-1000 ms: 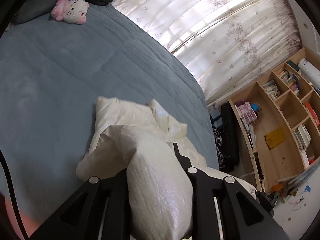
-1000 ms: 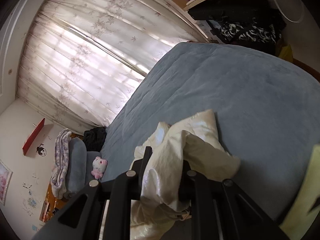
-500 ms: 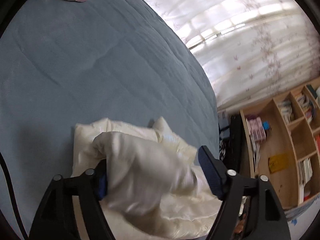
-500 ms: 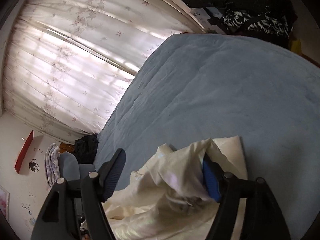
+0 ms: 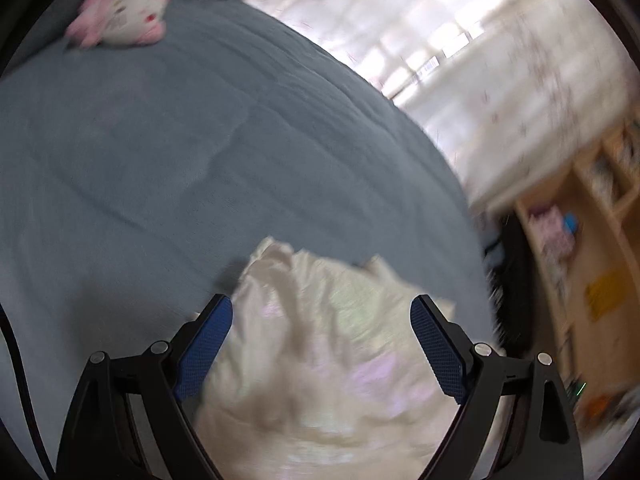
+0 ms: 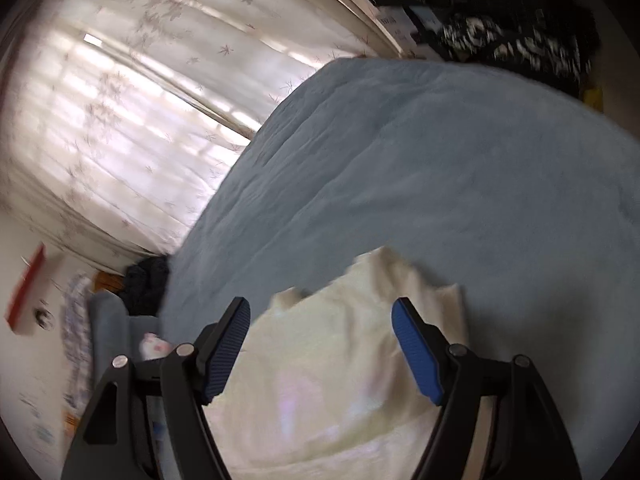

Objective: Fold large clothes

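Note:
A cream, shiny padded garment (image 5: 328,344) lies bunched on the grey-blue bed cover (image 5: 160,152). My left gripper (image 5: 321,308) hovers over it with its jaws still opening; the blue pads (image 5: 204,340) stand wide apart and do not press on the cloth. In the right wrist view the same garment (image 6: 332,380) lies below my right gripper (image 6: 321,311), whose jaws are also opening, pads clear of the fabric. The bed cover (image 6: 460,168) spreads beyond it. Both views are motion-blurred.
A pink and white plush toy (image 5: 124,16) lies at the head of the bed. Pale curtains (image 5: 480,52) cover the window beside the bed. A wooden bookshelf (image 5: 580,240) stands past the foot. Dark clothes (image 6: 512,40) are piled beyond the bed's far edge.
Both grippers were shut on folds of the cream garment, then opened wide and let it drop onto the bed. Both hands came down and across over it.

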